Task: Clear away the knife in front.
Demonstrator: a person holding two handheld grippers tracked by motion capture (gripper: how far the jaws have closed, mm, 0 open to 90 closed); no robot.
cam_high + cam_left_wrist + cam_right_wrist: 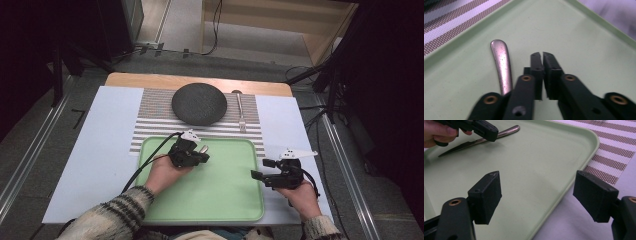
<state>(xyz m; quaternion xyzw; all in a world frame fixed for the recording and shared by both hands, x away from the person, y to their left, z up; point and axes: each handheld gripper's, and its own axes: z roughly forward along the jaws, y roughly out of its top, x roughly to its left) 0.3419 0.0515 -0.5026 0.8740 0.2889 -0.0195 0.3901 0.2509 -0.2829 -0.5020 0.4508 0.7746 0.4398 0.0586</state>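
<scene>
High view: left tongs (202,155) over knife on green tray (225,200), nearer than right tongs (260,169) at tray's rt edge. Left gripper view: shut empty, knife (502,67) just beside, handle lengthwise alongside. Right gripper view: wide open, empty, knife (484,140) well off.

Dim, soft close-ups (dark surroundings)

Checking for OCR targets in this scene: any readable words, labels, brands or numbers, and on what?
None readable.
Green tray: plain, no print.
Knife lying on the tray: speckled metal handle, no stamp that can be made out.
Striped placemat: pattern only.
Dark round plate and fork: no marks visible.
Both grippers' black fingers: bare, just screw holes.
</scene>
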